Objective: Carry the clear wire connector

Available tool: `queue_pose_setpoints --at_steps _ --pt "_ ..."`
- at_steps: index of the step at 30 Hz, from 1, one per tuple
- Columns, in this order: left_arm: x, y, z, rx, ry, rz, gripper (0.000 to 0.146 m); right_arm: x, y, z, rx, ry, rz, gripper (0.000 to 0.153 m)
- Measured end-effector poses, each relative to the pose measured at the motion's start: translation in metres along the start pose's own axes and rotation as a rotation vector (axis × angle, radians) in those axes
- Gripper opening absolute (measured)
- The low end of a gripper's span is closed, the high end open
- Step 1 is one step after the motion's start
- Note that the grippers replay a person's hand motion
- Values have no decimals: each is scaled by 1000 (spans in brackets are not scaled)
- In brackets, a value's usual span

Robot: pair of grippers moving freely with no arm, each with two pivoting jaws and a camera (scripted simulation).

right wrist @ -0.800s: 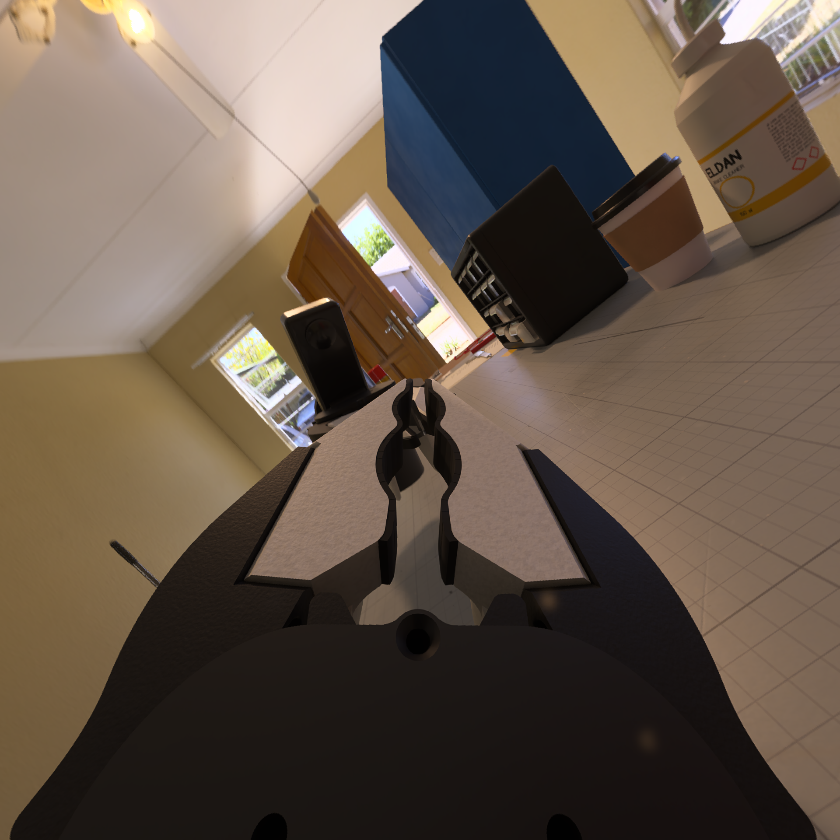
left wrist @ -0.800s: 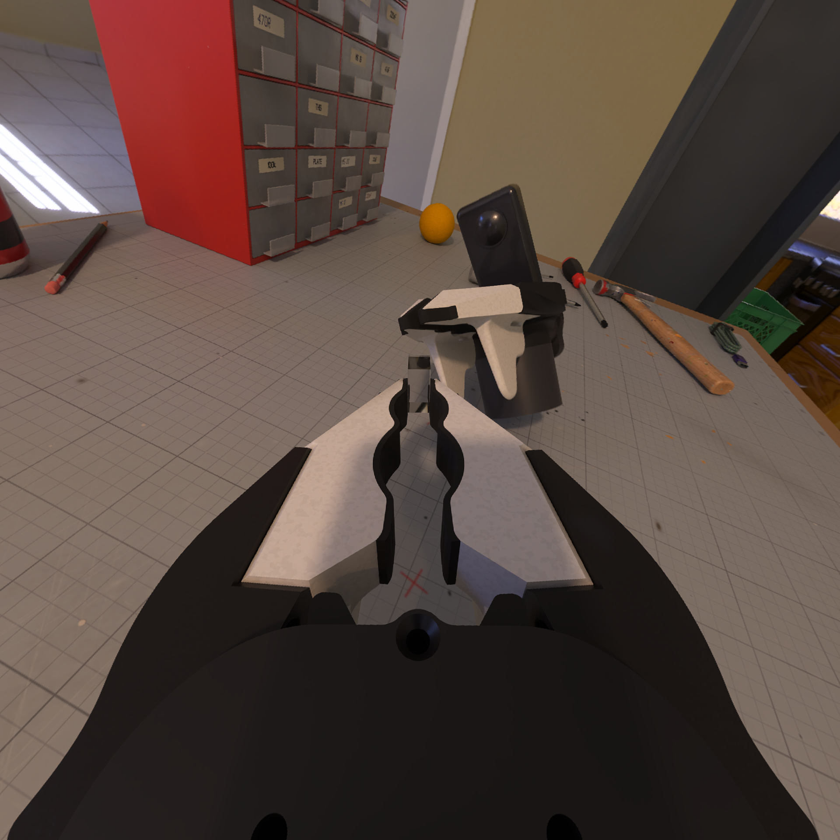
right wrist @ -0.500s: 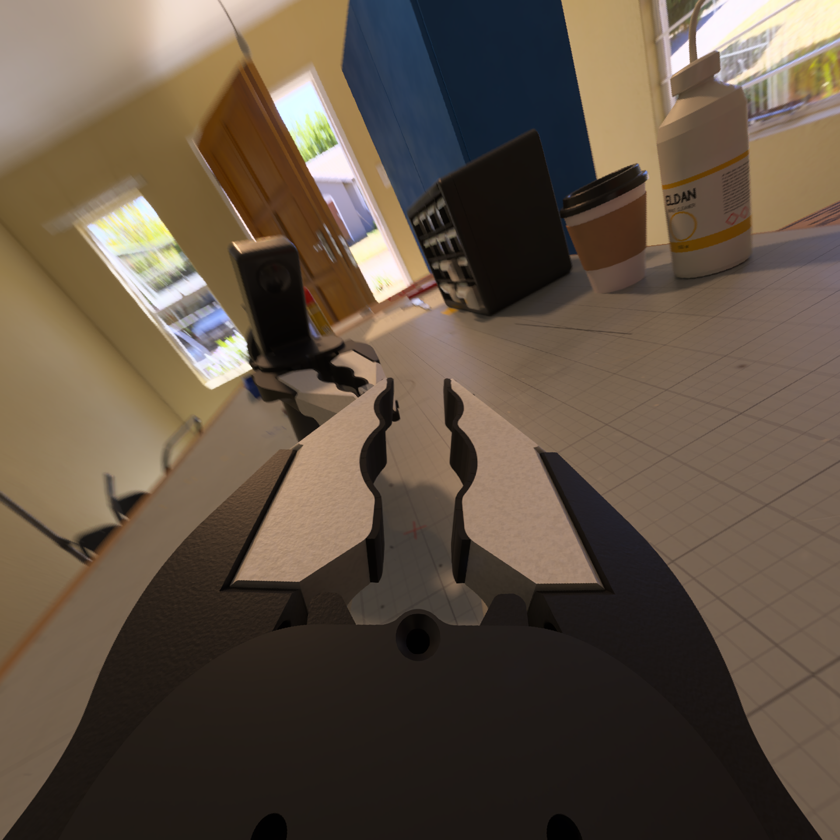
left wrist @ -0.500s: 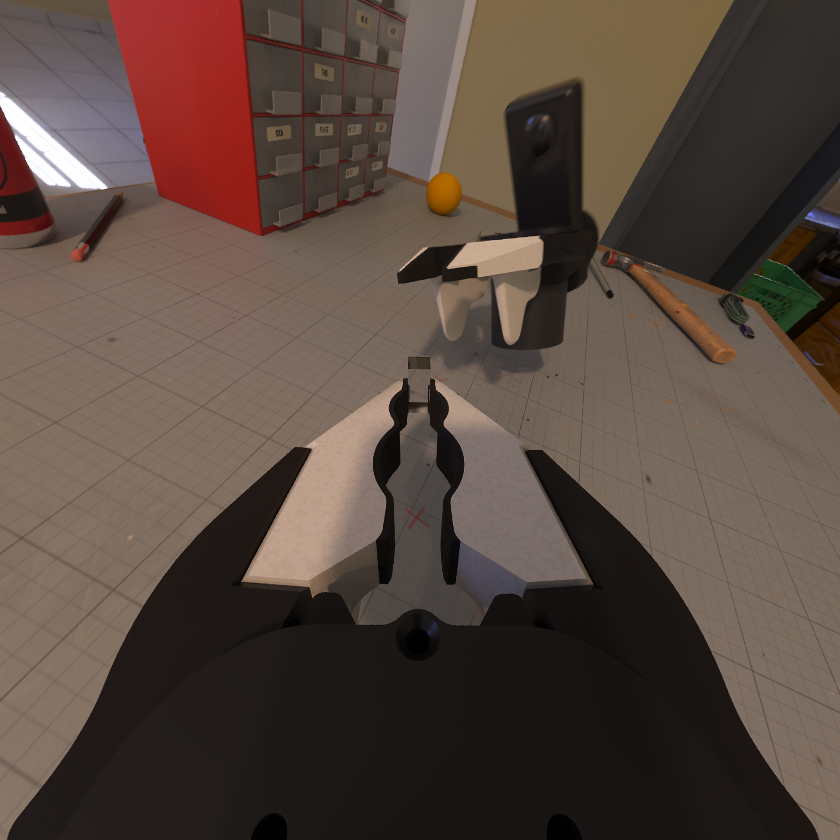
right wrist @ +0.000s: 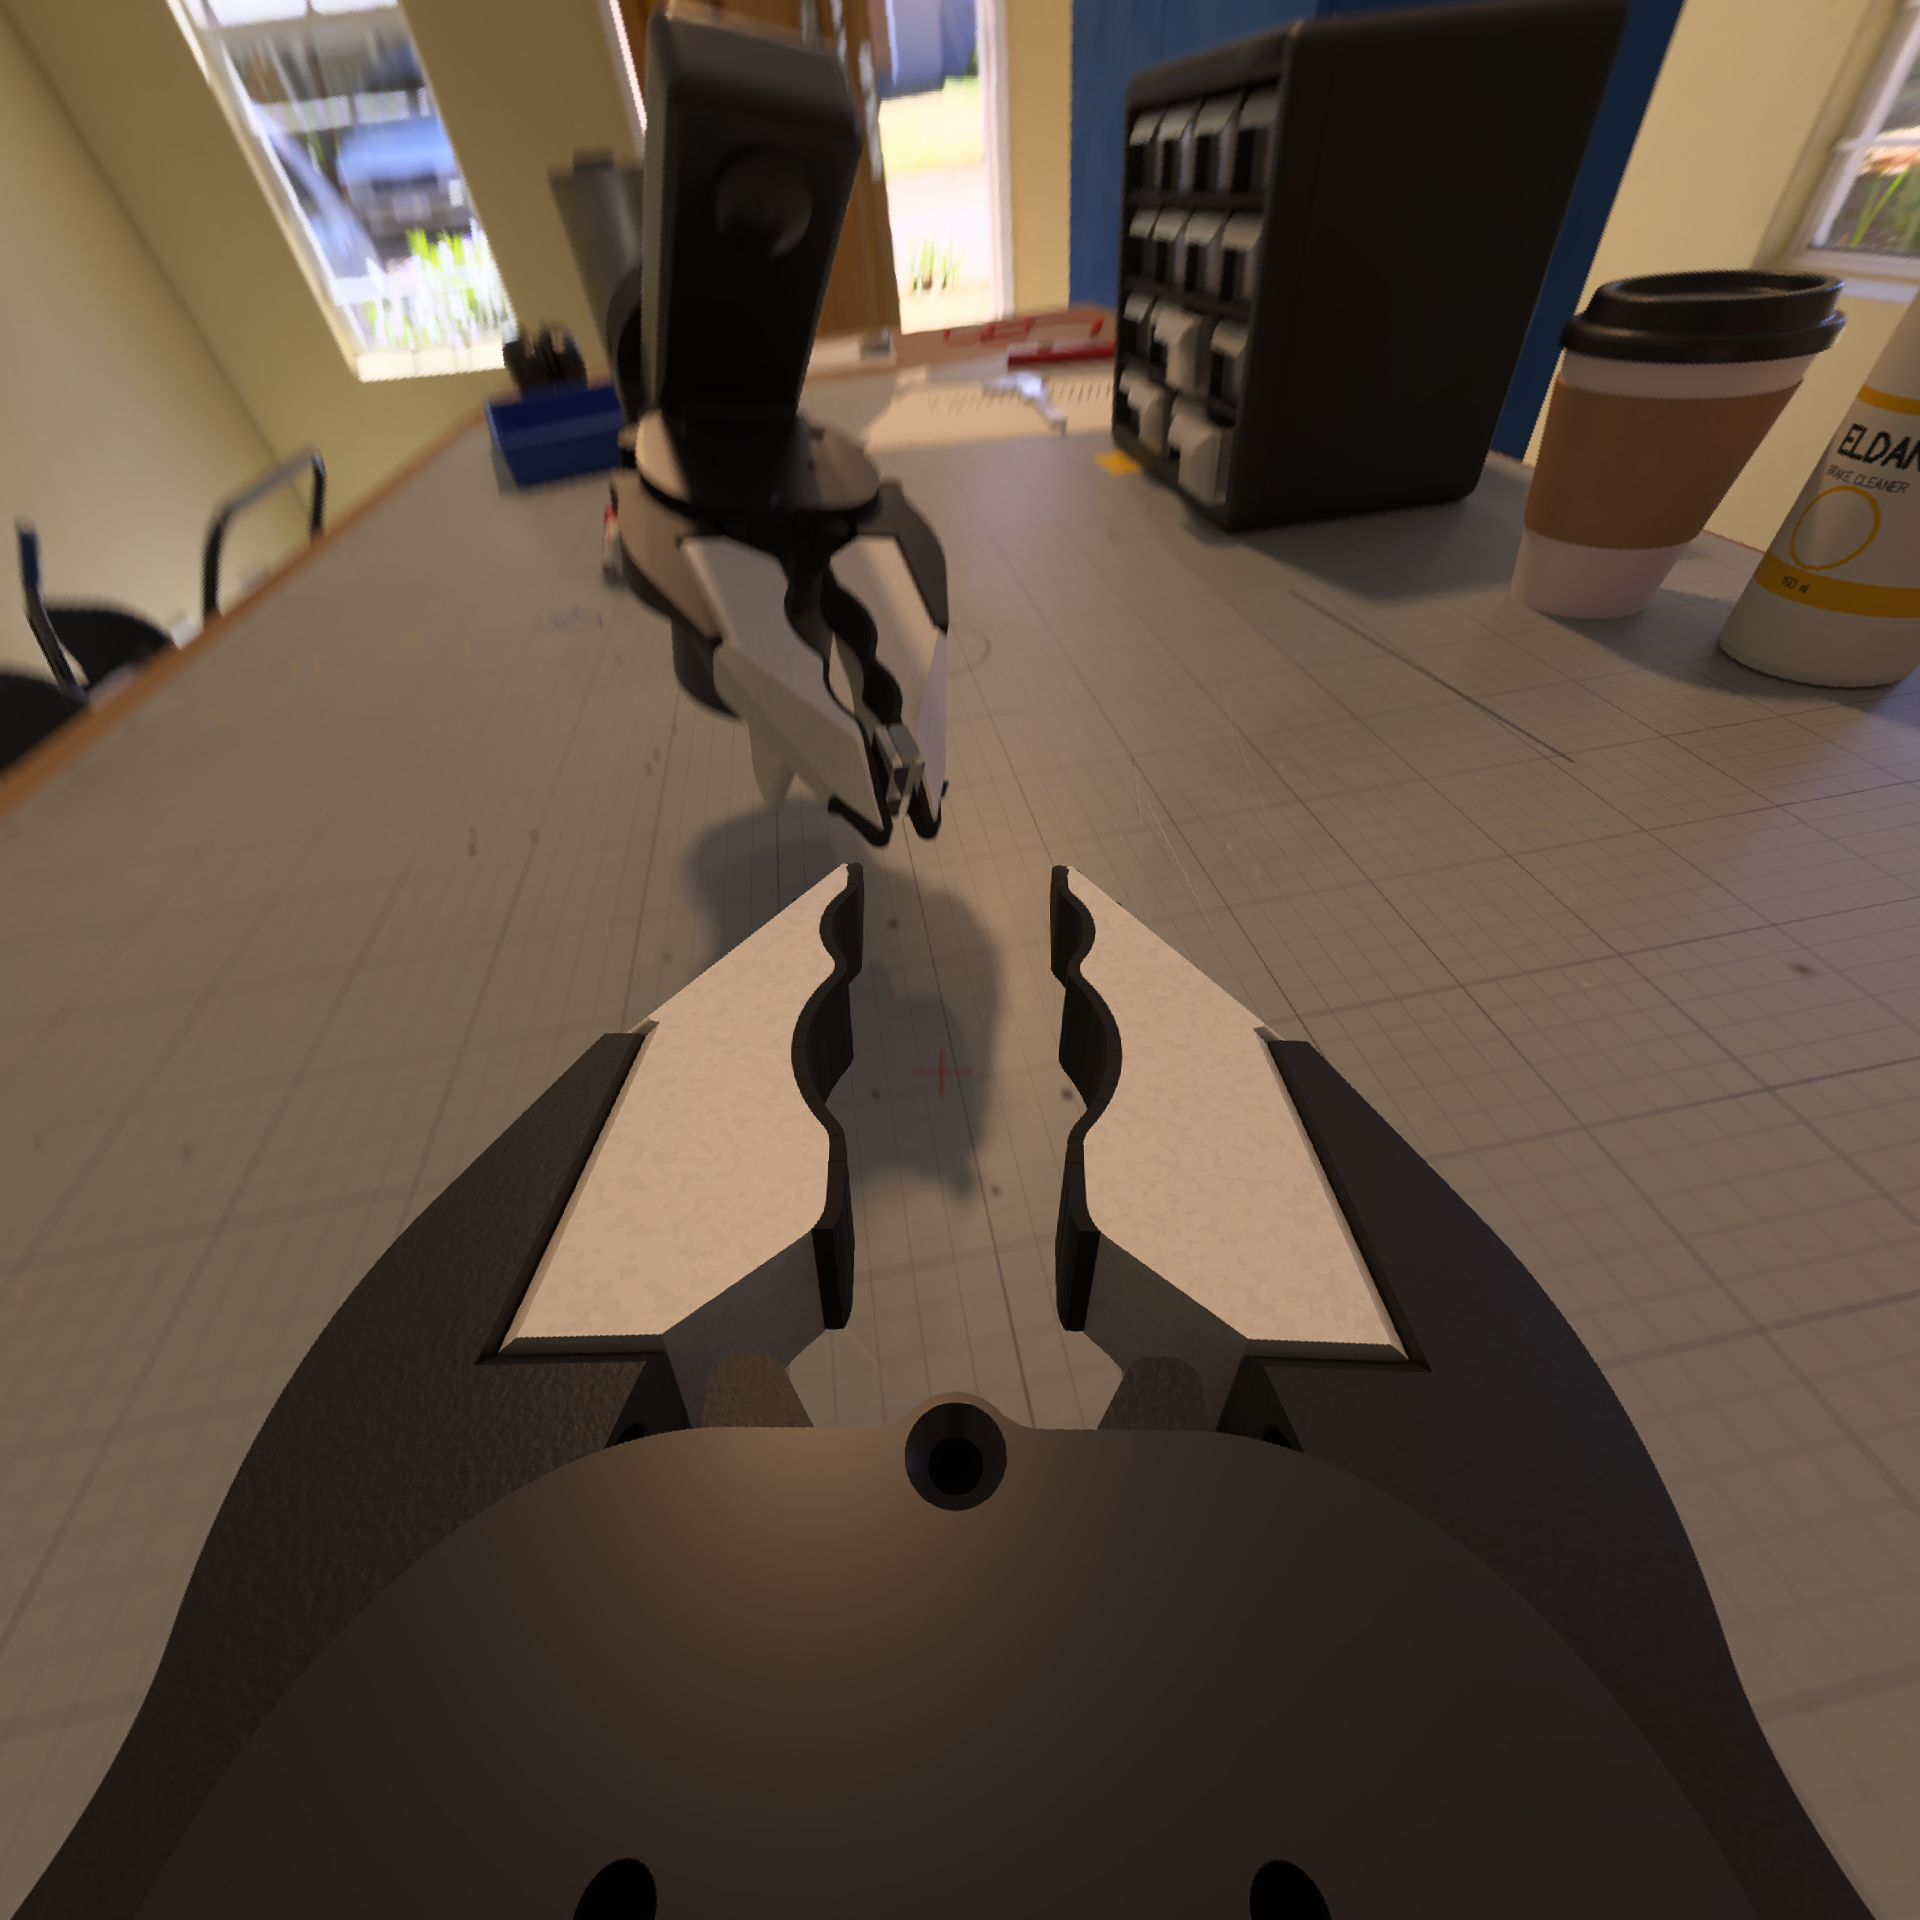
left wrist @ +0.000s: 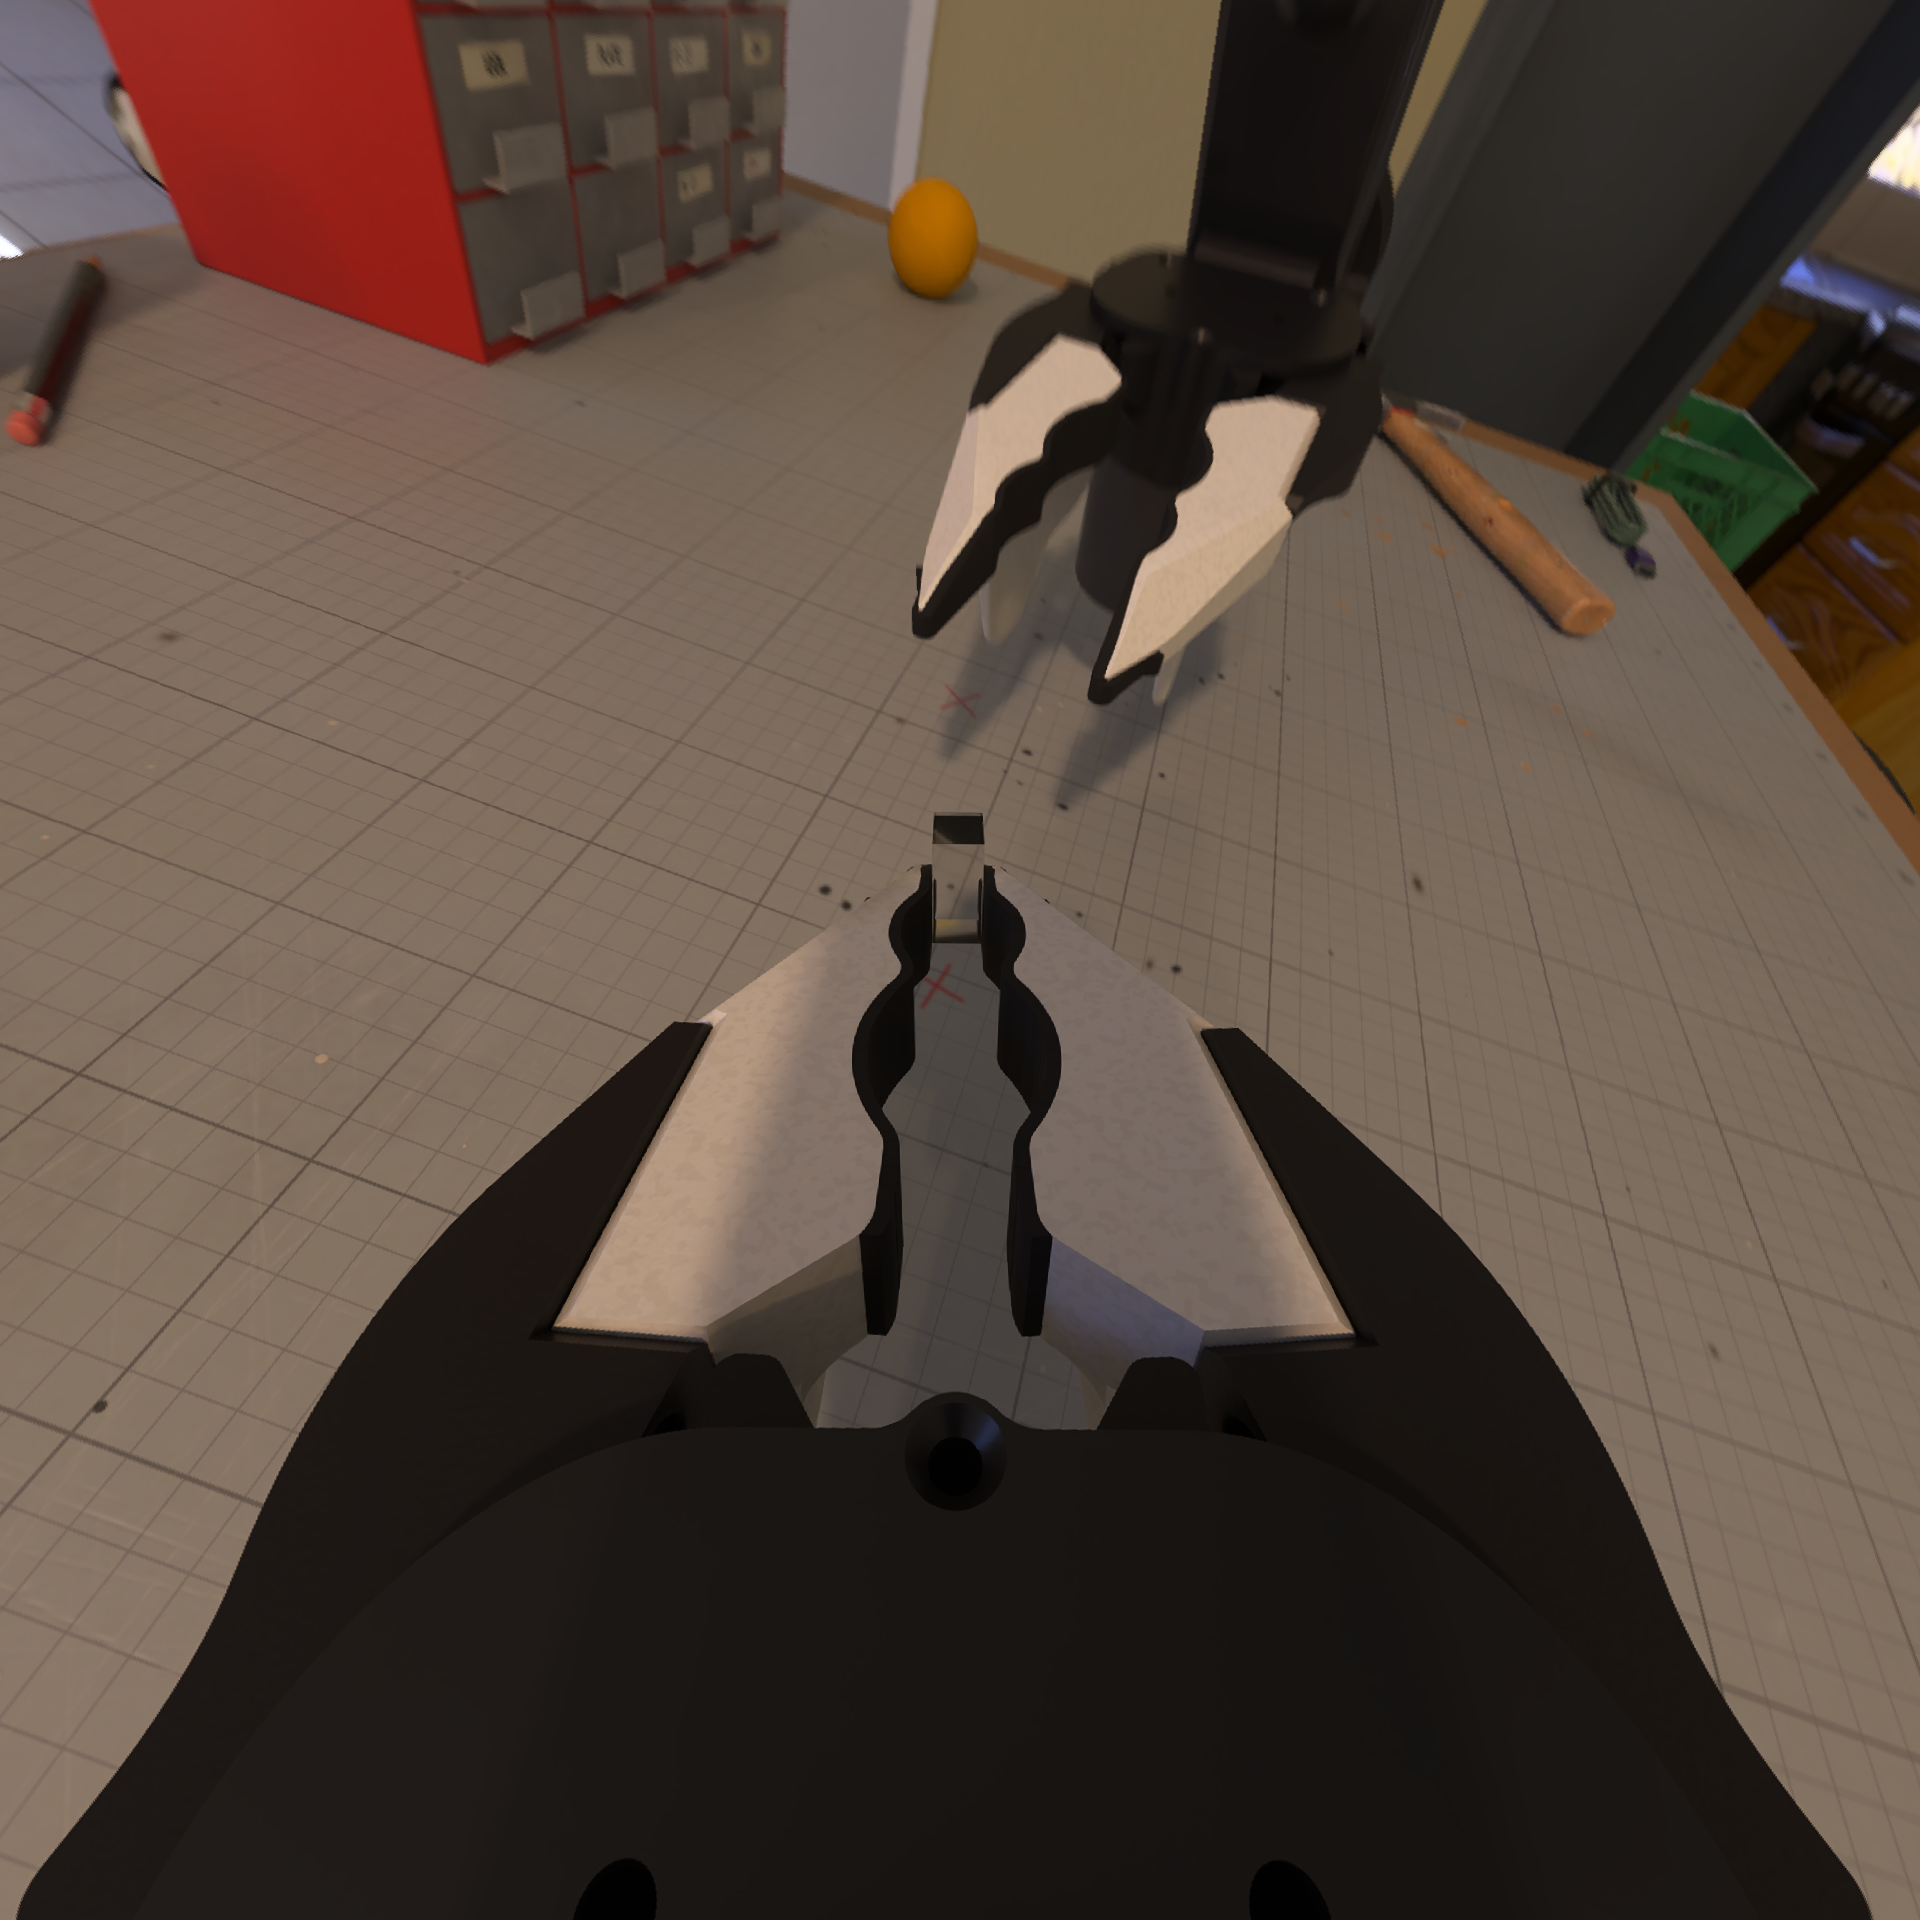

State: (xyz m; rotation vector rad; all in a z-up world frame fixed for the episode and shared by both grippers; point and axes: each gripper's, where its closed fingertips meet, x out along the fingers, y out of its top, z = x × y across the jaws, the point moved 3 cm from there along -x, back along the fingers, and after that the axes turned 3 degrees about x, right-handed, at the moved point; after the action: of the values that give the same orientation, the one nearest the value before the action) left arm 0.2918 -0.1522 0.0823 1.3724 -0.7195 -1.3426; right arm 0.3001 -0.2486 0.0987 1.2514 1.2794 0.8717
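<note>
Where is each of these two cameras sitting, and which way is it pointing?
Left wrist view: rides the left hand-held gripper, looking along its fingers, which pinch the small clear wire connector, across the grey gridded mat toward the red drawer cabinet.
Right wrist view: rides the right hand-held gripper, fingers apart, facing the black drawer organiser and lidded paper coffee cup.
Shared: each view shows the other gripper opposite, the connector, the mat.
</note>
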Motion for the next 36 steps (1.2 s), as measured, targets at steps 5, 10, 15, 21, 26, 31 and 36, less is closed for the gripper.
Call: queue_pose_setpoints --at_steps 5,10,15,21,26,31,36 --pt "6 -4 0 46 -46 -67 8 -20 2 14 -141 -99 -79 33" --pt "8 -5 3 29 -89 -48 8 2 0 8 -119 46 -36 30" --pt "-2 -10 3 34 -69 -46 8 23 -2 3 -109 203 -62 13" --pt "-17 -11 -3 17 -4 -6 8 37 0 4 -118 281 -42 8" --pt "-43 -34 -30 -39 339 -120 8 47 9 46 -244 12 -125 21" --pt "-54 -44 -36 -62 624 -161 8 83 3 76 -349 -55 -282 42" --pt "-54 -46 -36 -19 731 -204 8 107 -17 77 -336 13 -397 41"
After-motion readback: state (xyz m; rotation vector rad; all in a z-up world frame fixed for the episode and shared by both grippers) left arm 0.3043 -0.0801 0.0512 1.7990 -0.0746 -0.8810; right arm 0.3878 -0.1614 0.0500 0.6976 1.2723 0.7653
